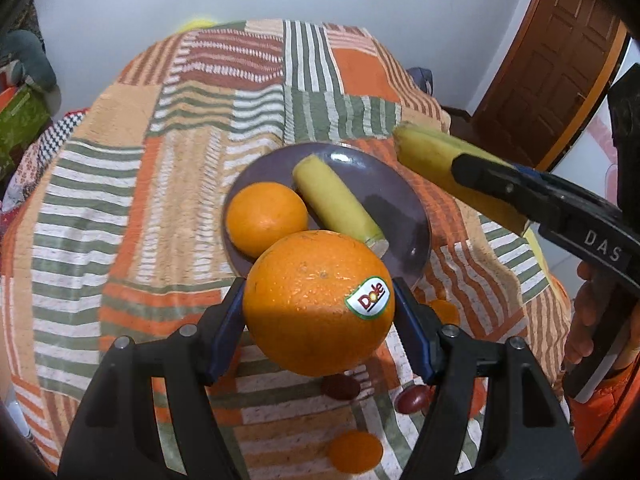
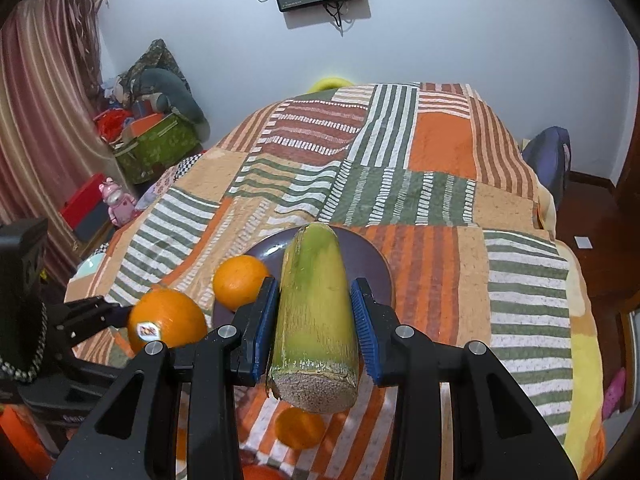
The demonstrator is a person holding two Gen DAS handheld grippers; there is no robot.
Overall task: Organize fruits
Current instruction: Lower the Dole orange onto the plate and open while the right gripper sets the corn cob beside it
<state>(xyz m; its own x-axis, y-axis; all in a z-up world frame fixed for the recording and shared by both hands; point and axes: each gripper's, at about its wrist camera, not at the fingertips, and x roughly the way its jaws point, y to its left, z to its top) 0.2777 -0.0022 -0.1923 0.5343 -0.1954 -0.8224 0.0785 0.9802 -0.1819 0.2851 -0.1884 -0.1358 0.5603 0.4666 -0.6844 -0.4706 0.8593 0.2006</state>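
The left gripper [image 1: 318, 312] is clamped about halfway open on a large orange [image 1: 318, 304] bearing a Dole sticker [image 1: 368, 297], its blue pads pressing the fruit on both sides, and it holds the orange in the air just above the near rim of a dark purple plate [image 1: 404, 200]. On that plate lie a smaller orange [image 1: 266, 218] at the left and a cut yellow-green stalk piece [image 1: 336, 200] beside it, the two touching or nearly so. The plate sits on a patchwork bedspread [image 1: 140, 184] of orange, green and white stripes. The right gripper [image 2: 316, 320] is closed narrowly on a second cut stalk piece [image 2: 316, 320], yellow-green with a fibrous, pale cut end [image 2: 316, 390] facing the camera; its blue pads grip the piece on both flanks, and the piece points out over the plate's right part, lifted clear of the cloth. From the left wrist view this held piece hangs above the plate's right rim, well apart from the held orange. Lower on the bedspread, nearer the cameras, lie two small dark red fruits [image 1: 340, 386] side by side and a small orange fruit [image 1: 355, 456], with another small orange fruit [image 1: 443, 312] partly hidden behind the left gripper's right finger. A person's hand [image 1: 584, 320] grasps the right gripper's handle at the frame's right edge
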